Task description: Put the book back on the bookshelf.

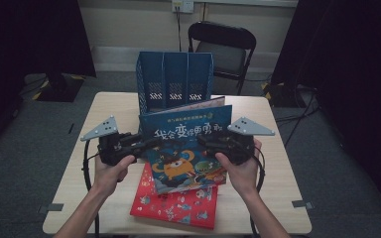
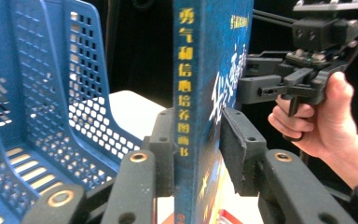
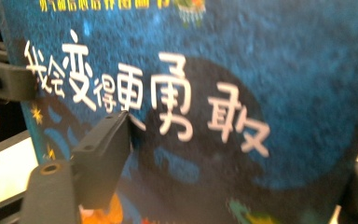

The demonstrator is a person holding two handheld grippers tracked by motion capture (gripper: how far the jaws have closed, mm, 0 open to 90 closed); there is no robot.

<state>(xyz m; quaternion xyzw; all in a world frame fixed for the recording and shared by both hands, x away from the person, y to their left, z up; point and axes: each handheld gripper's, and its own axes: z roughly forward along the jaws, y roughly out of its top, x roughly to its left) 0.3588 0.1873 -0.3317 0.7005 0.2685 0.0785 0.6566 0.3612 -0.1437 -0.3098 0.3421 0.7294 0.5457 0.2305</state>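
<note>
Book (image 1: 188, 144): dark blue speckled cover, white title characters with one pink, orange creature; spine lettering yellow. Lower book (image 1: 173, 206): red, apparently with small multicoloured figures. File rack (image 1: 174, 79): blue, perforated. Tabletop (image 1: 104, 144): pale wood. Fingers (image 2: 240, 149): black.

Recording studio or lab: black curtains (image 1: 27, 34) flank a small tabletop (image 1: 273, 198), folding chair (image 1: 223, 47) far, cables on grey carpet (image 1: 25, 163).

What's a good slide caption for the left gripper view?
Left claw clamps the blue picture book by its spine beside the blue file rack.
</note>
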